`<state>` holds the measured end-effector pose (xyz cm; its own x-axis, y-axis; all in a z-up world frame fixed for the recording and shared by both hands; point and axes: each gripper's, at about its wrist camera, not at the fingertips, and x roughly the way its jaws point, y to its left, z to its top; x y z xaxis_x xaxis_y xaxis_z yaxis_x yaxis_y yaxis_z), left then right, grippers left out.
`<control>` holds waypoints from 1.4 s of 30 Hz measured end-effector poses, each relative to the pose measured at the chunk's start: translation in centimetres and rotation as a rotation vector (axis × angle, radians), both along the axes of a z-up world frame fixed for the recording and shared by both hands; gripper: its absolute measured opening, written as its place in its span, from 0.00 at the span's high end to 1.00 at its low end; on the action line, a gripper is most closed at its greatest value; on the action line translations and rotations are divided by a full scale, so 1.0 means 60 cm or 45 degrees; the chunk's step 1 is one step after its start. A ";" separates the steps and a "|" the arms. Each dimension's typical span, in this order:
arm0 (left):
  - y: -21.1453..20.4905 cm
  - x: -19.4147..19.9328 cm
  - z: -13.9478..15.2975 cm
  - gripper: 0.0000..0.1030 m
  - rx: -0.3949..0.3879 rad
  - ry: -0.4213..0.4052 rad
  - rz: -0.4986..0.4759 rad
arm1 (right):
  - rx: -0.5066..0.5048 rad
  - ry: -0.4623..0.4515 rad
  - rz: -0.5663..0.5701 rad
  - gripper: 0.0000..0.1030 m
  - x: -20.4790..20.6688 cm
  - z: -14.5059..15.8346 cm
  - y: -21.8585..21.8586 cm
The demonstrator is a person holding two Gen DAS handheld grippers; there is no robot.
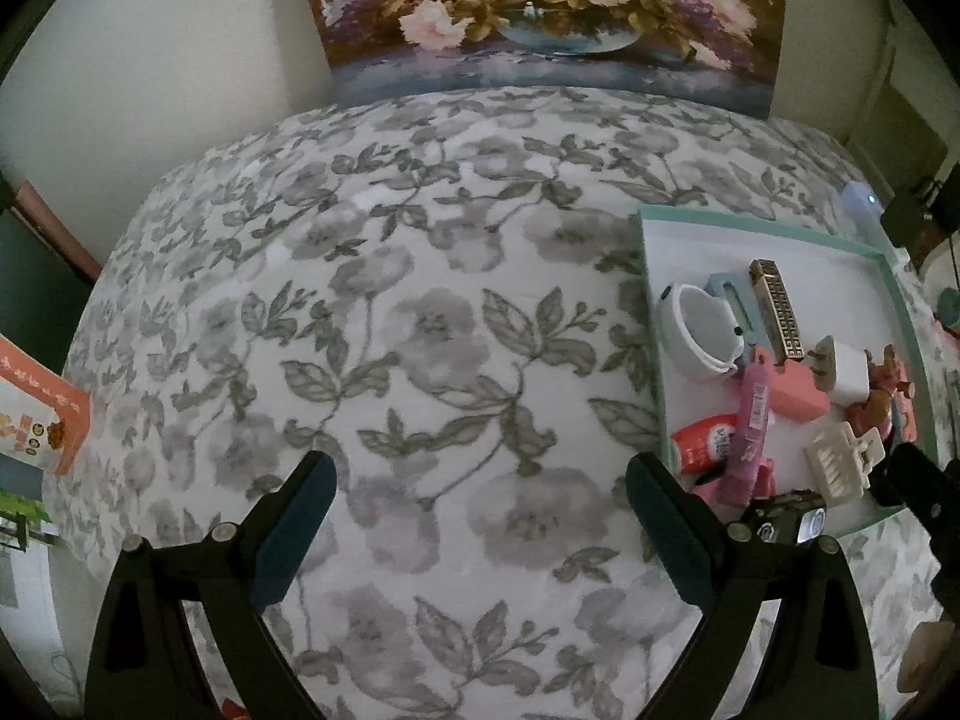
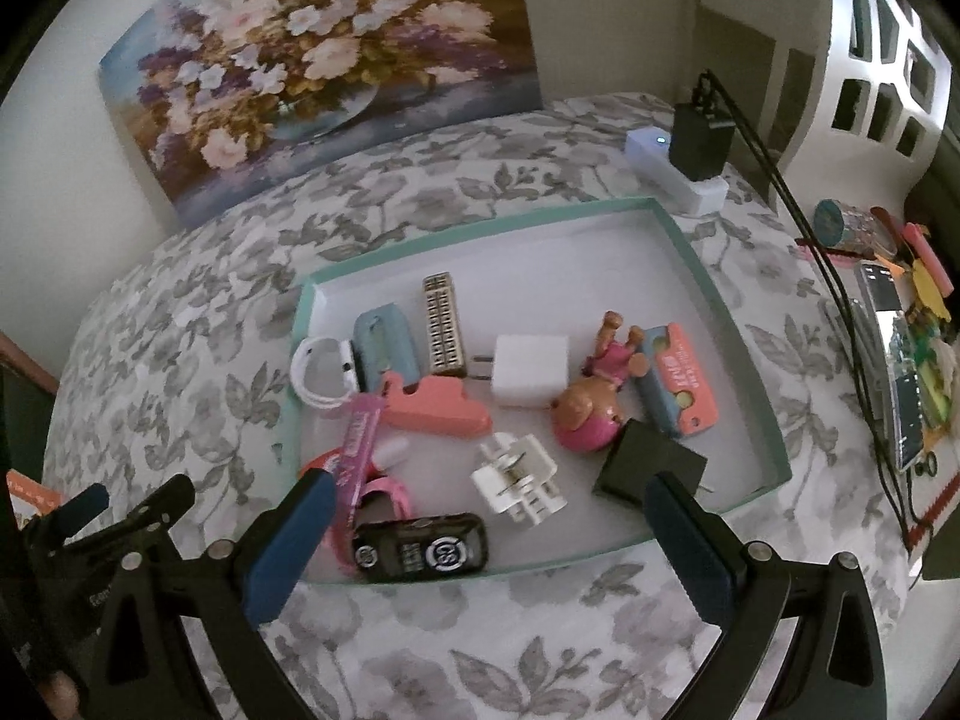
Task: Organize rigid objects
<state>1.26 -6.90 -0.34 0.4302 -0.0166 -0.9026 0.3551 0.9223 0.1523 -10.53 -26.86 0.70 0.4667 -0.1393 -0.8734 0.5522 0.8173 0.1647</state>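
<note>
A teal-rimmed white tray (image 2: pixel 729 324) (image 1: pixel 651 312) lies on the floral tablecloth and holds several small items: a white charger cube (image 2: pixel 531 369), a brass harmonica (image 2: pixel 444 324), a toy dog (image 2: pixel 591 402), a white hair clip (image 2: pixel 522 474), a black car key (image 2: pixel 420 546), a black block (image 2: pixel 648 465), a pink tube (image 2: pixel 360 444) and a white band (image 2: pixel 318 369). My right gripper (image 2: pixel 489 501) hovers open over the tray's near edge, nothing between its fingers. My left gripper (image 1: pixel 480 480) is open above bare cloth, left of the tray.
A flower painting (image 2: pixel 318 60) leans on the wall behind. A white power strip with a black adapter (image 2: pixel 690 162) and its cable sit past the tray's far right corner. Cluttered items (image 2: pixel 900 330) crowd the right side. An orange packet (image 1: pixel 42 414) lies at the left table edge.
</note>
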 end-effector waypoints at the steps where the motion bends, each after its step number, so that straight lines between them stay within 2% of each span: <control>1: 0.005 0.001 0.002 0.05 0.005 -0.002 0.005 | -0.001 -0.001 0.006 0.00 0.000 0.001 0.005; 5: 0.024 -0.001 0.009 0.05 0.018 -0.017 0.017 | -0.012 -0.004 0.030 0.00 -0.001 0.006 0.027; 9: 0.046 -0.009 0.023 0.05 -0.014 -0.036 0.021 | -0.025 -0.009 0.049 0.00 -0.002 0.011 0.045; 13: 0.064 -0.023 0.037 0.05 0.003 -0.099 0.021 | -0.036 -0.015 0.065 0.00 -0.006 0.015 0.063; 20: 0.091 -0.040 0.053 0.05 -0.024 -0.135 0.017 | -0.055 -0.019 0.092 0.00 -0.016 0.021 0.090; 42: 0.107 -0.052 0.059 0.05 -0.013 -0.149 0.020 | -0.064 -0.046 0.098 0.00 -0.024 0.029 0.100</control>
<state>-1.83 -0.51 3.17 0.5326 -0.0179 -0.8462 0.3209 0.9294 0.1823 -11.98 -20.87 2.42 0.5089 -0.1452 -0.8485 0.4815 0.8650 0.1408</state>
